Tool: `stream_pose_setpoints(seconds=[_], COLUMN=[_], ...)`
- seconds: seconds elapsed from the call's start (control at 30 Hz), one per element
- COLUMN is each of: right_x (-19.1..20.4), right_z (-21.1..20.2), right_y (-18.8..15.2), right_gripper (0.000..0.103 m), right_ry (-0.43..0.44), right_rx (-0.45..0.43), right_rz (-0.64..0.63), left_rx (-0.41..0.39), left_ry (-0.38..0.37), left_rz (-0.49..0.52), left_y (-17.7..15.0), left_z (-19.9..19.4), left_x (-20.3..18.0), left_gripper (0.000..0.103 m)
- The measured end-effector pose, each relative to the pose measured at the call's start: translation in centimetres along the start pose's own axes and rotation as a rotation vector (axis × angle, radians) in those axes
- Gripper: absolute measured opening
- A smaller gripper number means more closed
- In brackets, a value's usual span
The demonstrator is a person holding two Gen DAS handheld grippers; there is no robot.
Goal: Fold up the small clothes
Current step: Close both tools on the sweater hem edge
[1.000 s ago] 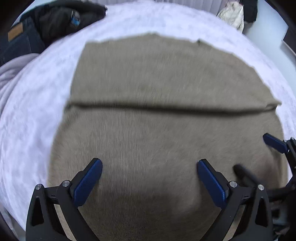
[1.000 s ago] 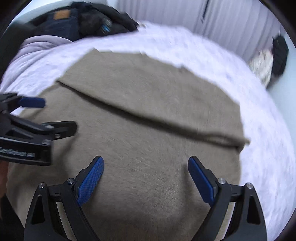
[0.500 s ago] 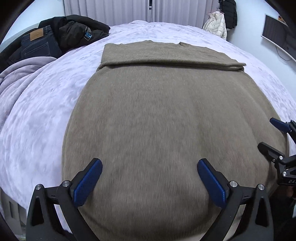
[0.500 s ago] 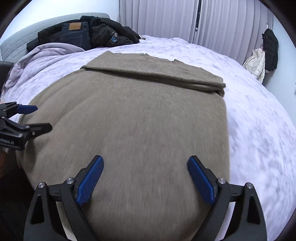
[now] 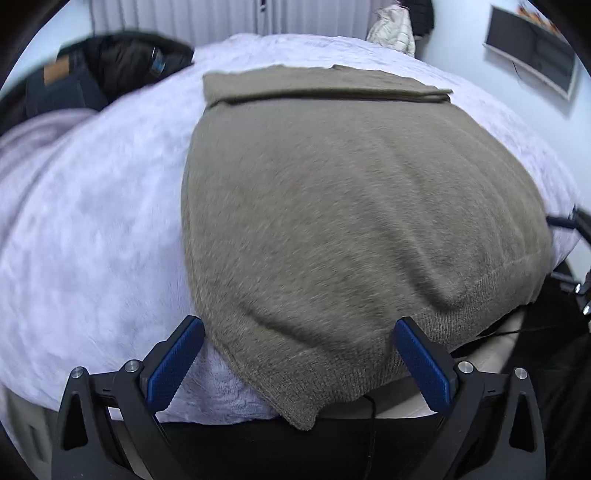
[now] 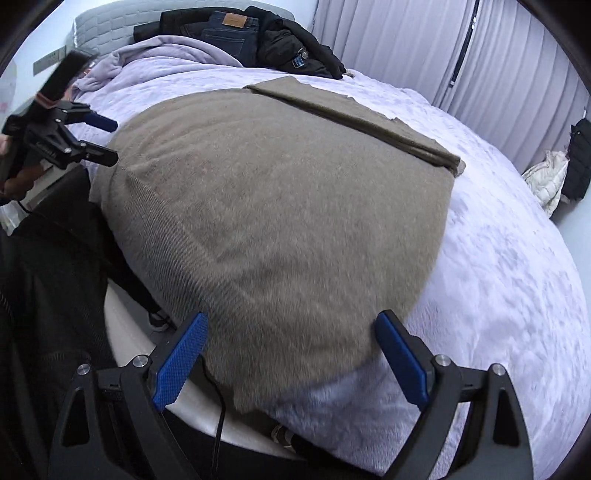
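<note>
A taupe knit sweater [image 5: 343,206] lies flat on the lavender bed [image 5: 92,221], its far part folded over into a band. Its near hem hangs over the bed's front edge. The sweater also shows in the right wrist view [image 6: 280,206]. My left gripper [image 5: 299,365] is open and empty, just off the hem's left corner. My right gripper [image 6: 291,362] is open and empty, just off the hem's right corner. The left gripper also shows in the right wrist view [image 6: 101,138], open at the far left.
A pile of dark jackets and jeans [image 6: 251,33] lies at the bed's head, beside a rumpled lilac blanket [image 6: 166,51]. Curtains [image 6: 461,48] stand behind the bed. A cream jacket [image 6: 546,181] hangs on the wall. A dark screen [image 5: 532,55] hangs on the right wall.
Both grippers have pulled back from over the sweater to the bed's front edge. The hem and the bed edge have come into view. Both stayed open.
</note>
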State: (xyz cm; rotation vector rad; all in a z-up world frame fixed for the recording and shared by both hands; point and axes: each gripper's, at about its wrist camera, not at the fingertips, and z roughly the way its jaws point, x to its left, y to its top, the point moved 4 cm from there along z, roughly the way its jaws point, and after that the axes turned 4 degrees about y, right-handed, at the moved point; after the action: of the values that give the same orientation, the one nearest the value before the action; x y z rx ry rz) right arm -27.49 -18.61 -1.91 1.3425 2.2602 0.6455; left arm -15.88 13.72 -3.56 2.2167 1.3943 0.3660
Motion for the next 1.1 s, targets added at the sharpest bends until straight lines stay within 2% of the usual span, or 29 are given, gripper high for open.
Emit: stream_pose_setpoints(seconds=[0.1,0.2,0.37,0.6,0.7,0.77,0.83,1.1], right_x=[-0.9,-1.6,-0.9,-0.4,-0.5,-0.3,-0.3,-0.5], right_z=[-0.5,-0.2,0.7,1.1,1.5,1.4,1.1,1.6], right_y=[-1.0,-1.5,-1.0,-0.7,-0.4,-0.1,-0.2,-0.2], right_gripper=[0.094,0.094,0.094,0.09,0.089,0.085,0.076,0.076], right_ry=[0.038,0.075,0.172,0.165,0.172,0.173,0.174,0.226], right_rx=[0.023,0.018,-0.047,-0.074,-0.078,-0.082,-0.084,-0.063], right_rz=[0.074,0.119,0.174,0.167,0.179,0.17,0.163,0.19], left_rx=[-0.007,-0.027,-0.037,-0.042,-0.051,-0.054,-0.047,-0.009], left_ry=[-0.059,-0.081,-0.121,-0.123,-0.15,-0.166,-0.175,-0.182], left_rz=[-0.06,-0.071,-0.086,-0.09,-0.127,-0.143,-0.147,-0.157], left_y=[-0.5,-0.8,-1.3,-1.7,-1.4,-1.4,-1.8,-1.9], left_z=[0.6,0.7,0.3,0.8,0.7,0.6,0.5,1.1], left_x=[0.9,1.1,1.4,1.0,0.9,0.9,0.8,0.4], left_gripper=[0.103,0.103,0.103,0.103,0.103,0.103,0.103,0.103])
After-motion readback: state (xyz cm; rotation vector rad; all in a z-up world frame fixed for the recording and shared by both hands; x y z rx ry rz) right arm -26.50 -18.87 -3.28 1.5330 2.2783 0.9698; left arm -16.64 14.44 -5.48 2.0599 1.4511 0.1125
